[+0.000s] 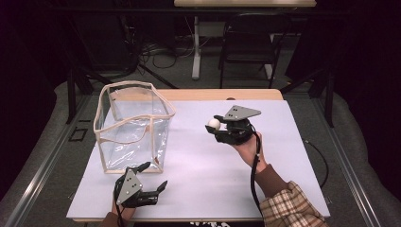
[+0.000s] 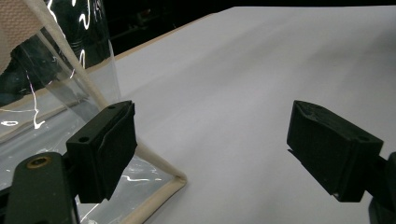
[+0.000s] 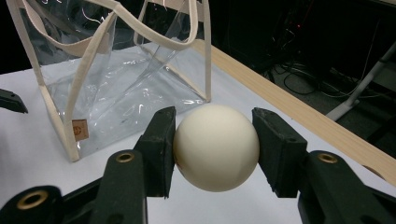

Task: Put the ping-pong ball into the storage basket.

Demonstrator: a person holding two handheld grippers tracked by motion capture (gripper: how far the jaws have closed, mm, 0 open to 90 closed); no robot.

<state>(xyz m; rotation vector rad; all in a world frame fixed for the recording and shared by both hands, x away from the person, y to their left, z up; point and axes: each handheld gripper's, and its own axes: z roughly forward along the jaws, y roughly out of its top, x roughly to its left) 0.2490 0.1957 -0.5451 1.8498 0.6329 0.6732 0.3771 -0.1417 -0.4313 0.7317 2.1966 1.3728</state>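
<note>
Your right gripper [image 1: 218,126] has its jaws clamped on the cream ball [image 3: 216,146], one pad on each side at its widest part — a square grip, so it shouldn't roll out; you hold it above the white table cover [image 1: 213,179], to the right of the clear bag [image 1: 135,125] and apart from it. The bag stands upright with its mouth open, ready, I'd judge, to take the ball from above. Your left gripper [image 1: 152,176] sits low at the bag's near corner, jaws wide apart with nothing between them — probably there to steady the soft wall.
</note>
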